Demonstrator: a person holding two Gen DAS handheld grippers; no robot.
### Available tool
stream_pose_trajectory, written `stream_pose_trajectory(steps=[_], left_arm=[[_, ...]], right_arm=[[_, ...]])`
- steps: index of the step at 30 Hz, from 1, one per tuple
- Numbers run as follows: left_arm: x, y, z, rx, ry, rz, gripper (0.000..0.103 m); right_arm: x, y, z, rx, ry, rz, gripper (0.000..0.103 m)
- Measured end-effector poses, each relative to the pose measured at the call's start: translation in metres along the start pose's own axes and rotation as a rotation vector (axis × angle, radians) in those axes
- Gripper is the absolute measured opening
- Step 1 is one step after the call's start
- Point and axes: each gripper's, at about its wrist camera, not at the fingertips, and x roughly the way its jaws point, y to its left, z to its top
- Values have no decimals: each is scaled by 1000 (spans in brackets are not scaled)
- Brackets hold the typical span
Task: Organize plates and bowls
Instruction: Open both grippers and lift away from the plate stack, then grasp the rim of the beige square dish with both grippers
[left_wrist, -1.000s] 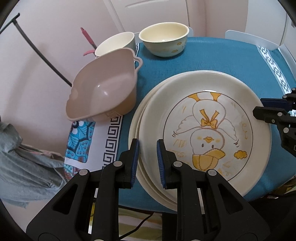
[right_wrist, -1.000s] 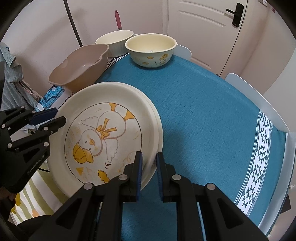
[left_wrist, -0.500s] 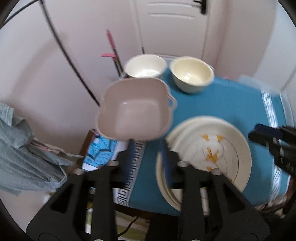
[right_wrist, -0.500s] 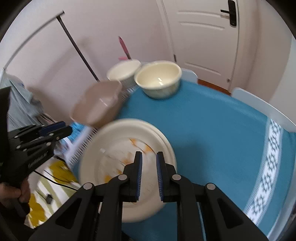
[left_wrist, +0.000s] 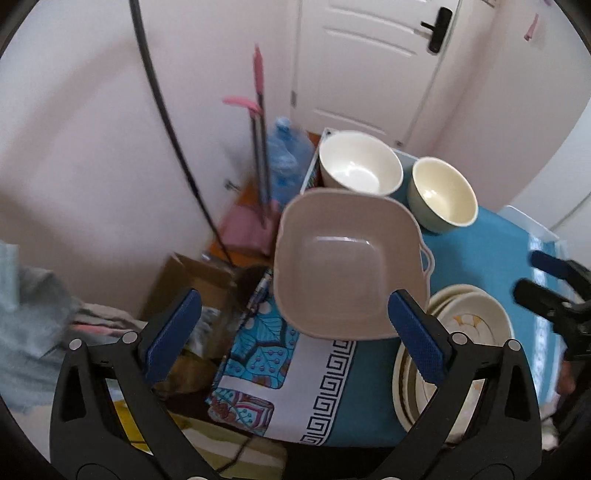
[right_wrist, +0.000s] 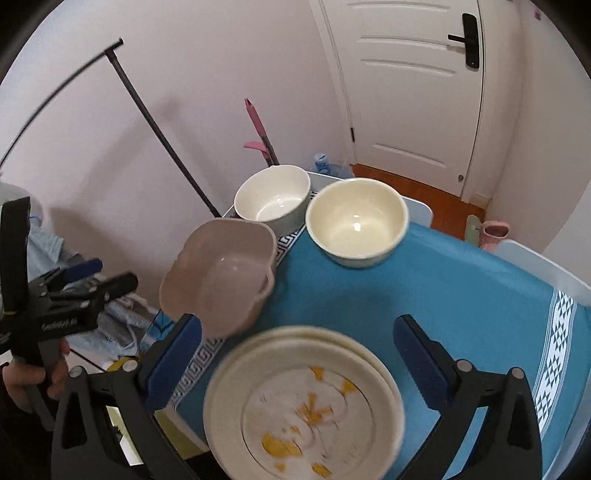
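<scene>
A stack of cream plates (right_wrist: 303, 402) with a yellow duck drawing lies at the near edge of the blue tablecloth (right_wrist: 461, 295), also seen as plates (left_wrist: 469, 332). My right gripper (right_wrist: 295, 354) hangs above it, its jaws opening wide and touching nothing. My left gripper (left_wrist: 295, 336) is above the table's left edge, its jaws also opening and empty, just short of a beige square bowl (left_wrist: 347, 269). Behind that bowl stand a white bowl (left_wrist: 360, 168) and a cream bowl (left_wrist: 443, 194). Each view catches the other gripper: right gripper (left_wrist: 528, 275), left gripper (right_wrist: 110, 273).
The beige bowl (right_wrist: 221, 277) overhangs the table's left edge. Beyond it are a pink broom (left_wrist: 258, 110), a water bottle (left_wrist: 288, 151), a cardboard box (left_wrist: 192, 273), a black clothes rail (right_wrist: 155, 125) and clothes (left_wrist: 33, 325). A white chair (right_wrist: 535, 266) and a door (right_wrist: 406, 92) lie behind.
Both grippers were shut at the plates' rim; now both stand wide open, higher and drawn back. The left view has swung left onto the beige bowl. The plates stay on the table.
</scene>
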Motion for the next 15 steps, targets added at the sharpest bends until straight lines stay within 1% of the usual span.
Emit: stream_pose_trajectory(steps=[1, 3, 5, 6, 7, 8, 10, 11, 12, 13, 14, 15], left_arm=[[7, 6, 1, -3, 20, -27, 100], [17, 11, 2, 3, 50, -74, 94], [30, 16, 5, 27, 85, -113, 82], [38, 18, 7, 44, 106, -136, 80], [43, 18, 7, 51, 114, -148, 76], [52, 19, 9, 63, 130, -179, 72], [63, 21, 12, 76, 147, -217, 67], [68, 22, 14, 79, 154, -230, 64], [74, 22, 16, 83, 163, -246, 62], [79, 22, 17, 85, 169, -259, 54], [81, 24, 18, 87, 172, -269, 50], [86, 23, 20, 92, 178, -278, 50]], right_arm=[[11, 5, 3, 16, 34, 13, 103], [28, 8, 2, 45, 78, 36, 103], [44, 14, 1, 68, 108, 33, 103], [48, 17, 0, 74, 116, 25, 103], [53, 20, 0, 78, 122, 17, 102], [57, 22, 0, 79, 125, 12, 99], [68, 28, -1, 77, 138, -5, 86], [72, 30, 0, 77, 144, -12, 83], [79, 32, 0, 81, 151, -18, 74], [85, 32, 0, 90, 159, -23, 67], [91, 33, 1, 101, 163, -27, 65], [94, 31, 1, 111, 165, -30, 61]])
